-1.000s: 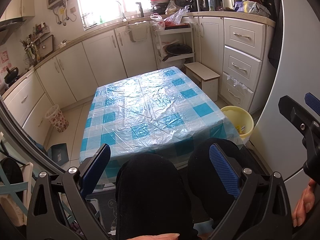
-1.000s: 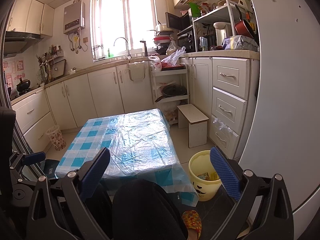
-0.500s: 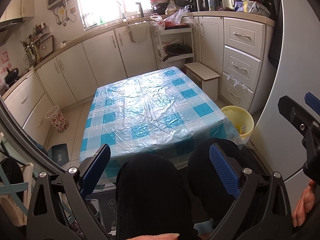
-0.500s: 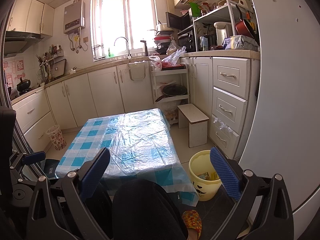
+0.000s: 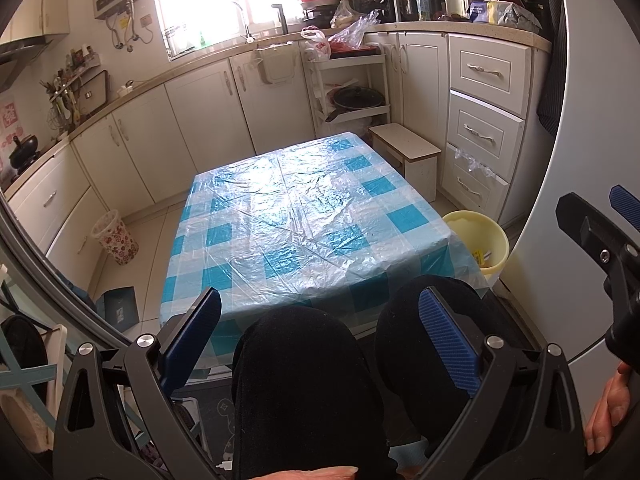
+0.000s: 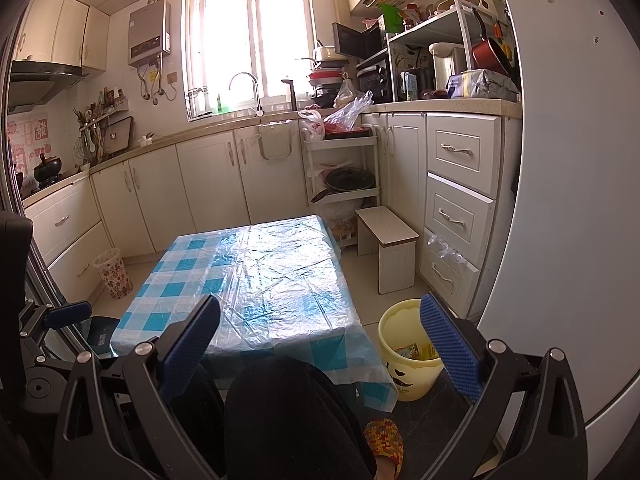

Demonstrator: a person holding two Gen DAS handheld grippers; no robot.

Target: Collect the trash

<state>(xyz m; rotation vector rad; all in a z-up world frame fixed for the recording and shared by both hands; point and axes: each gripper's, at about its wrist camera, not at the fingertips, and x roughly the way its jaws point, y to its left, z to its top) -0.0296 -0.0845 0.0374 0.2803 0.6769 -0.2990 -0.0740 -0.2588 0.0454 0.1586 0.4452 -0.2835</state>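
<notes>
A low table (image 5: 304, 224) with a blue-and-white checked cloth under clear plastic stands in front of me; I see nothing lying on it. It also shows in the right wrist view (image 6: 256, 280). A yellow bin (image 6: 404, 356) with some wrappers inside stands on the floor right of the table, and shows in the left wrist view (image 5: 482, 240). My left gripper (image 5: 320, 336) is open and empty above the person's black-clad knees. My right gripper (image 6: 320, 340) is open and empty, also above a knee. The right gripper (image 5: 600, 236) shows at the right edge of the left wrist view.
White cabinets line the back wall and both sides. A small white stool (image 6: 386, 244) stands beyond the bin. A floral wastebasket (image 5: 116, 236) stands on the floor at the left. A white fridge door (image 6: 568, 200) fills the right side.
</notes>
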